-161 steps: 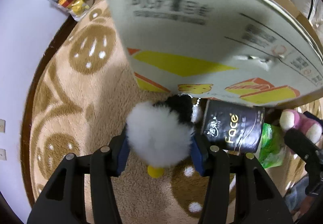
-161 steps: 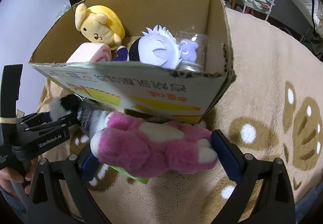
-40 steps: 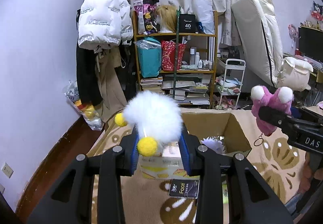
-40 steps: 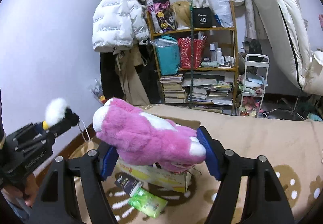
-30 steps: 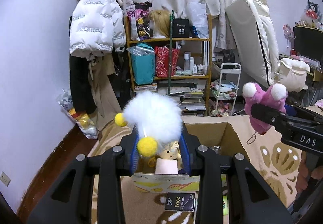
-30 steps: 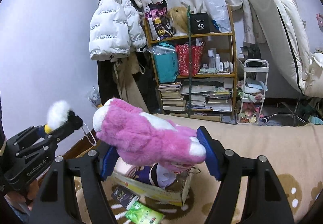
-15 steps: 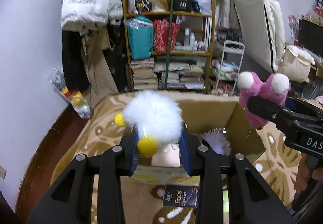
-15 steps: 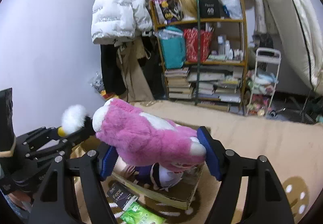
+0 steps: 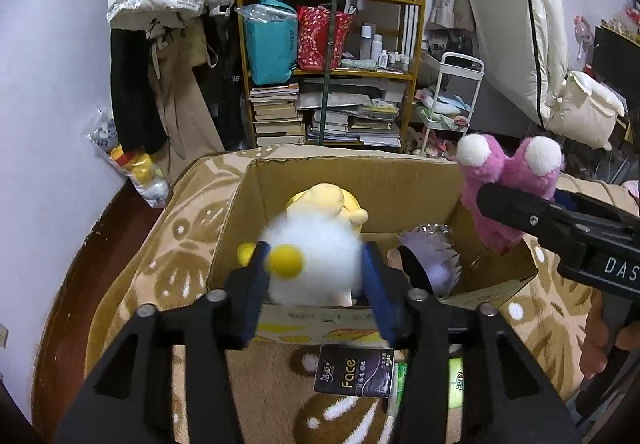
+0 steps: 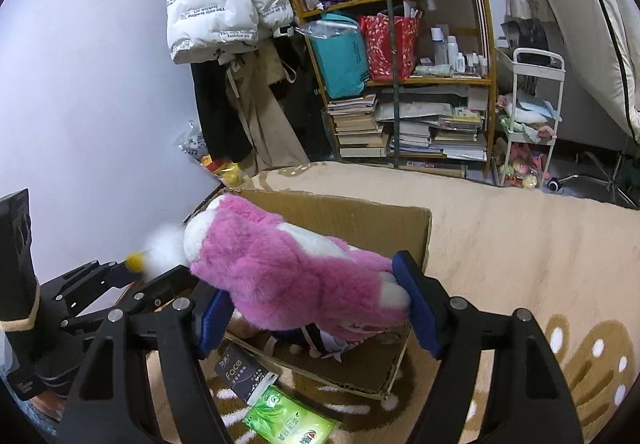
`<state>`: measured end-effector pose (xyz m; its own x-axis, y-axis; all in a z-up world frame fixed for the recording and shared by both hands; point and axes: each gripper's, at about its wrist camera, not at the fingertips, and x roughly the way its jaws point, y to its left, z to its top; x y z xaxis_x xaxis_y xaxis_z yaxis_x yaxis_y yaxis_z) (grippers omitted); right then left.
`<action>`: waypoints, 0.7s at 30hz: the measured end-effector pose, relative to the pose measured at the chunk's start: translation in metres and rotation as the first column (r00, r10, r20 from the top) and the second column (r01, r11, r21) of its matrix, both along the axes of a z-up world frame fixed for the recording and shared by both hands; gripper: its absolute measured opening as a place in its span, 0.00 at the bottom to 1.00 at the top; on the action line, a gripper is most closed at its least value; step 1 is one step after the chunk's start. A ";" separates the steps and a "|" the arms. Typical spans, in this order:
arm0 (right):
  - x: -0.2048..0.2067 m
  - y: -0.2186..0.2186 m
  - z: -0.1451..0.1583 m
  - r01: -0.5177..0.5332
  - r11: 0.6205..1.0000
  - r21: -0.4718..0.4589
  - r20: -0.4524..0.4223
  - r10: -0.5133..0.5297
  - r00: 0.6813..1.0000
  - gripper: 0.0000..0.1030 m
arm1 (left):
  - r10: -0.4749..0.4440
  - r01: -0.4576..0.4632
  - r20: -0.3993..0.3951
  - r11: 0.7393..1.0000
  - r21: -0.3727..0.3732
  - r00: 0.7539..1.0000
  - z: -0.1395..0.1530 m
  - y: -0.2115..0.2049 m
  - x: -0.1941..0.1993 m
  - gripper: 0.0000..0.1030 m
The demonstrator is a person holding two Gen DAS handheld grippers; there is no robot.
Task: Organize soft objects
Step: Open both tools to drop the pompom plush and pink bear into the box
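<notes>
My left gripper hung over the near-left part of the open cardboard box, the fluffy ball toy between its pads. My right gripper sat to its right, over the box's right side, with the plush bear clamped across it. Inside the box, a plush doll lay toward the back. Before the box, on the rug, lay a tissue pack, a second pack beside it. Behind everything stood the shelf.

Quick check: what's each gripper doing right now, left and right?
Left gripper: closed on the white fluffy toy, over the cardboard box.
Right gripper: closed on the pink plush.
</notes>
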<state>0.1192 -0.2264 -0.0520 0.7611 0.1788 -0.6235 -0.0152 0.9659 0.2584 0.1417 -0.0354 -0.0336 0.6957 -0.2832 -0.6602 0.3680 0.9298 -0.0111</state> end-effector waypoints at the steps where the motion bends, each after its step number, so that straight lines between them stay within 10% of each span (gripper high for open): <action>1: 0.000 -0.001 -0.001 0.000 1.000 0.003 -0.006 0.000 1.000 0.77 | 0.003 -0.003 0.005 1.000 0.001 1.000 0.000 0.000 0.000 0.55; 21: 0.003 0.002 -0.010 -0.025 1.000 -0.006 -0.075 0.025 0.997 0.80 | 0.061 -0.063 0.032 0.995 0.076 0.998 0.001 0.004 -0.014 0.79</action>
<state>0.1224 -0.2244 -0.0617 0.7074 0.1930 -0.6799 -0.0204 0.9672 0.2533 0.1281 -0.0314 -0.0323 0.7296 -0.1878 -0.6576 0.3086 0.9485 0.0715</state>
